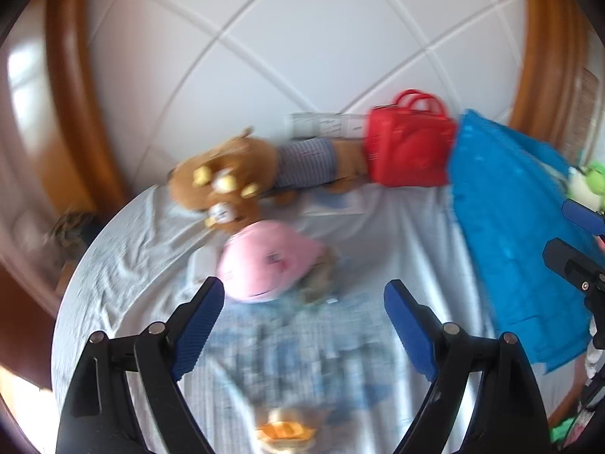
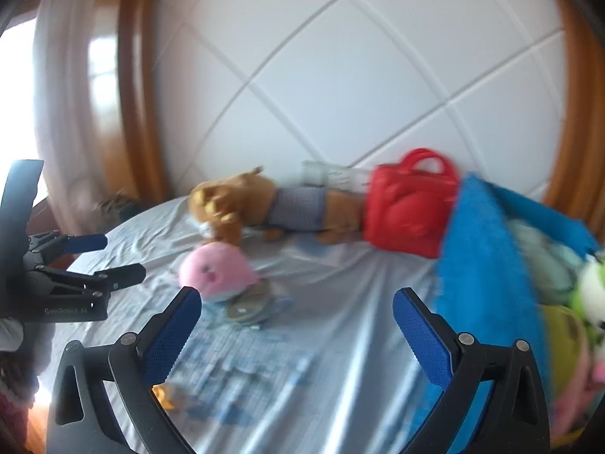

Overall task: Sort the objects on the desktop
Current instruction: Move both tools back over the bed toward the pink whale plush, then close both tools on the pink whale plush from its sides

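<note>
Both tools gape, holding nothing: left tool (image 1: pixel 304 325), right tool (image 2: pixel 297 335). Round pink plush toy (image 1: pixel 264 261) on bed sheet (image 1: pixel 397 227): likely light, squashy; pinch across body.

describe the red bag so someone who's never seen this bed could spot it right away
Start at the white quilted headboard and drop to where it meets the pale sheet. There, between the brown plush dog in a striped shirt and the bright blue towel, stands the red handbag. It is the only red thing, boxy, with looped handles on top.
</note>
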The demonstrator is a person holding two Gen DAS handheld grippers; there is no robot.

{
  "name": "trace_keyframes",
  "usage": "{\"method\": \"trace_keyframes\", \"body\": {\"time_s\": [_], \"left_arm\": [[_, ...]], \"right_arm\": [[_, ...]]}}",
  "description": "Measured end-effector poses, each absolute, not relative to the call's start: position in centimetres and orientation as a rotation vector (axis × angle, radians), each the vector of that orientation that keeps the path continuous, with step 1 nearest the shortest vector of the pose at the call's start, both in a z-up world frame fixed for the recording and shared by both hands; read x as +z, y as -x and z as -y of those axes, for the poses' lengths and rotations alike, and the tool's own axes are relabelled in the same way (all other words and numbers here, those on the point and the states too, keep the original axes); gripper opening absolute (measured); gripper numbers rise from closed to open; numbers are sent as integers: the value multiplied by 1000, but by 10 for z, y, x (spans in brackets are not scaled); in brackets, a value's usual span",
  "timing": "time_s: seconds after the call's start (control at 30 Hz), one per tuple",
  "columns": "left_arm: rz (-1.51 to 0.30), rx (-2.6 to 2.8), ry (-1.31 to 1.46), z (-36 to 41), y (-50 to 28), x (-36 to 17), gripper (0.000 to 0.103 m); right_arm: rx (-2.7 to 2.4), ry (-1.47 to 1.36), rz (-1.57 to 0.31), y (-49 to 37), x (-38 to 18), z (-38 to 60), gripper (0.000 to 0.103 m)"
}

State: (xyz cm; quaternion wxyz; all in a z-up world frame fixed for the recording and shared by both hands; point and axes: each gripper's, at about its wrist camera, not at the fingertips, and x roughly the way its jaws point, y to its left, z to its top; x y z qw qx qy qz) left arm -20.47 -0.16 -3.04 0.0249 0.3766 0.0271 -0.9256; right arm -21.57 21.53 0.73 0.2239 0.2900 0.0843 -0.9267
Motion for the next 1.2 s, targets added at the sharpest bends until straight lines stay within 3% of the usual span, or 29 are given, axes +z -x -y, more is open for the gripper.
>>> {"method": "trace_keyframes", "body": {"time_s": [0.2,0.4,0.93,1.2], "left_arm": [[-155,-2769,-1225,66,214,-63,87],[-187,-2743,-1327,79,249,-101,87],[-253,-2672,-1552,105,339,-199,87],[-226,-2583,-1525,140,346,-218,89]], "right_arm": [[-2449,-883,-270,245,-25,-143,103],[-2405,-972,-302,278,-57,-104,103],[-2287,-1174,-281,390,-141,-61,103],[-2207,-1225,-240,422,-175,-44,103]]}}
